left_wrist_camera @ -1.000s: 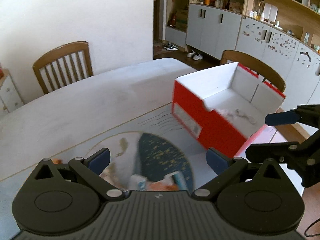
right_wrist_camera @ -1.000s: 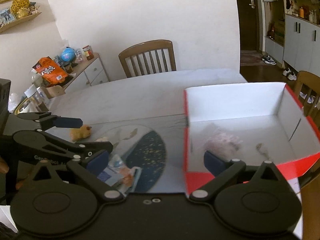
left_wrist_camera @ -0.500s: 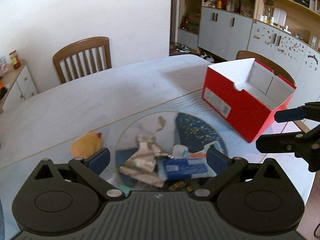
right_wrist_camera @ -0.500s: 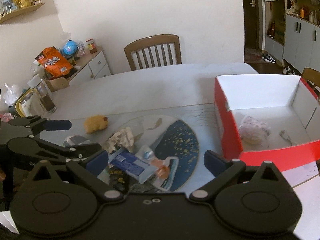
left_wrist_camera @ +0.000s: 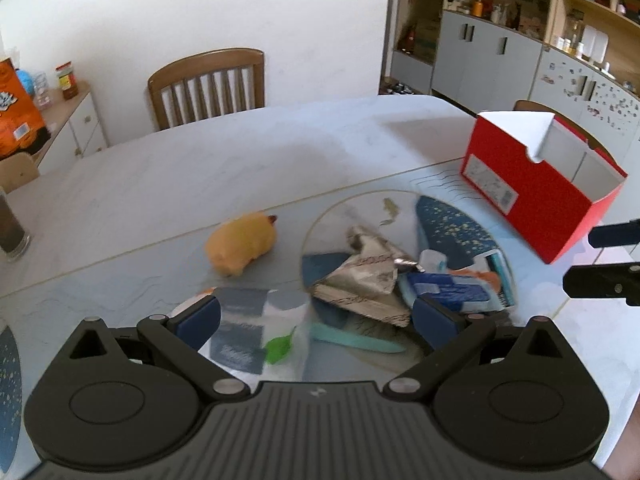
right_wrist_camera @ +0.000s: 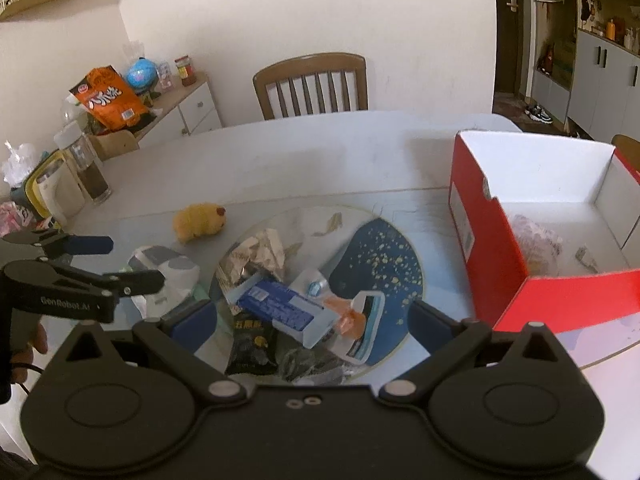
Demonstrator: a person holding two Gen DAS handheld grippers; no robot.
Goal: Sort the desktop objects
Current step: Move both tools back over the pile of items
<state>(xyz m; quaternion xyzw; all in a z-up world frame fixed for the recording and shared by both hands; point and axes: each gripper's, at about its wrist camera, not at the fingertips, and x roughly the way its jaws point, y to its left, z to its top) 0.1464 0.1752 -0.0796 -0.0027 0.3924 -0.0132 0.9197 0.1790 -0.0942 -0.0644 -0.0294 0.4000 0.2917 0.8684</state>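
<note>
Overhead, both claws hang spread wide and empty above a pale table [right_wrist_camera: 320, 152]: left claw [left_wrist_camera: 316, 316], right claw [right_wrist_camera: 314, 318]. Beneath them lies a heap of wrappers [right_wrist_camera: 276, 308] and crumpled paper [left_wrist_camera: 360, 276]. Left of it sits a yellow plush toy [left_wrist_camera: 242, 246]; right stands an open red box [right_wrist_camera: 496, 256].

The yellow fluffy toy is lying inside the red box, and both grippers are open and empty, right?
Not quite. The yellow fluffy toy lies on the table, outside the red box, as the right wrist view shows. Both the left gripper and right gripper are open and empty.
</note>
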